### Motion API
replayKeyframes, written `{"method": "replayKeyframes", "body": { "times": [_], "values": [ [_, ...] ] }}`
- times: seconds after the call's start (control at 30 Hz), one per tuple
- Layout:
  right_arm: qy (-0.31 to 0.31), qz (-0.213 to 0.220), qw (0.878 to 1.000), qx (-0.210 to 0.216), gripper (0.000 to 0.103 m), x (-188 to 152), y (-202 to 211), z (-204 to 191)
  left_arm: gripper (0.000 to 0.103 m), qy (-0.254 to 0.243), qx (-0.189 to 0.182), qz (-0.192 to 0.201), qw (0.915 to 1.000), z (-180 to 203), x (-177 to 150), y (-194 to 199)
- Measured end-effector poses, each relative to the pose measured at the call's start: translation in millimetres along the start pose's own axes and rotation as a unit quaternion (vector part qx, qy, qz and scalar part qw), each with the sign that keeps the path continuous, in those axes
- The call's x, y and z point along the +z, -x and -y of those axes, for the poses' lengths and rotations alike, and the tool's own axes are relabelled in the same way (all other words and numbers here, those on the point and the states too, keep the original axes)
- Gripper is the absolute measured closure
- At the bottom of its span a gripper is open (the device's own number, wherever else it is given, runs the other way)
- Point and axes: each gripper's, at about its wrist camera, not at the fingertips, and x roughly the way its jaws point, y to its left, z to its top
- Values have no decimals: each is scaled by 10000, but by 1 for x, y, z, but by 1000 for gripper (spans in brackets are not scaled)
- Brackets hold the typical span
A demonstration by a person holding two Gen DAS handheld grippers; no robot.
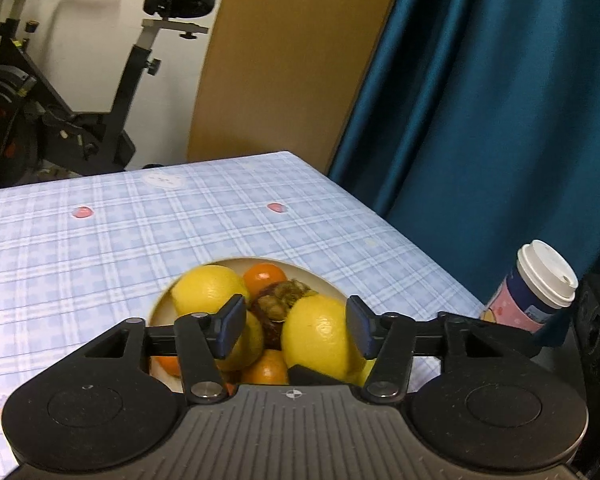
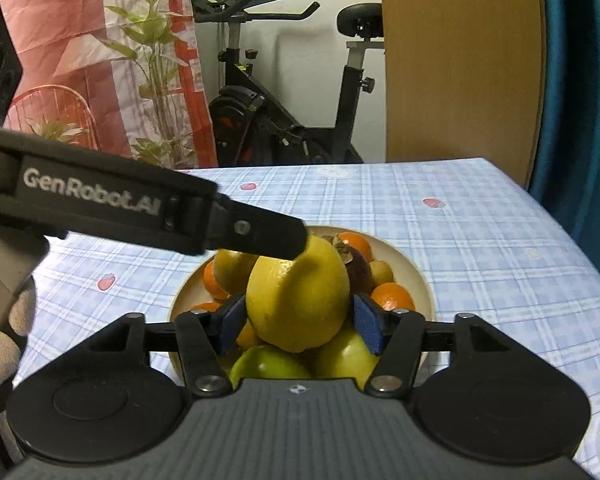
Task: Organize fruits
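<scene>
A cream bowl on the checked tablecloth holds lemons, oranges, green apples and a dark fruit with a dry calyx. In the left wrist view my left gripper is open over the bowl. A lemon lies against its right pad, with a gap to the left pad. In the right wrist view my right gripper straddles the top lemon, which rests on two green apples. Its pads stand close at the lemon's sides without squeezing it. The left gripper's finger reaches in from the left and lies on that lemon's top.
A lidded paper cup stands at the table's right edge. A blue curtain hangs just past that edge. Behind the far edge are an exercise bike and a wooden board. Bare tablecloth surrounds the bowl.
</scene>
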Motion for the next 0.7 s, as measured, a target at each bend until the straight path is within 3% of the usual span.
{"method": "replayKeyframes", "body": {
  "times": [0.03,0.17,0.33,0.43,0.7],
  "values": [
    [-17,4,10000,-4,38,0,0,1,31,2,51,10,10000,-2,0,1],
    [-18,-44,10000,-30,36,1,-1,1,29,76,218,63,9997,-8,-1,10],
    [-17,164,9998,-115,13,5,10,-3,7,294,503,169,9982,-19,-2,33],
    [-135,453,9987,-209,1,10,21,-4,6,404,870,160,9953,-26,-1,52],
    [-282,710,9971,-5,0,26,48,-20,6,507,1601,579,9841,-30,-6,127]
  ]
}}
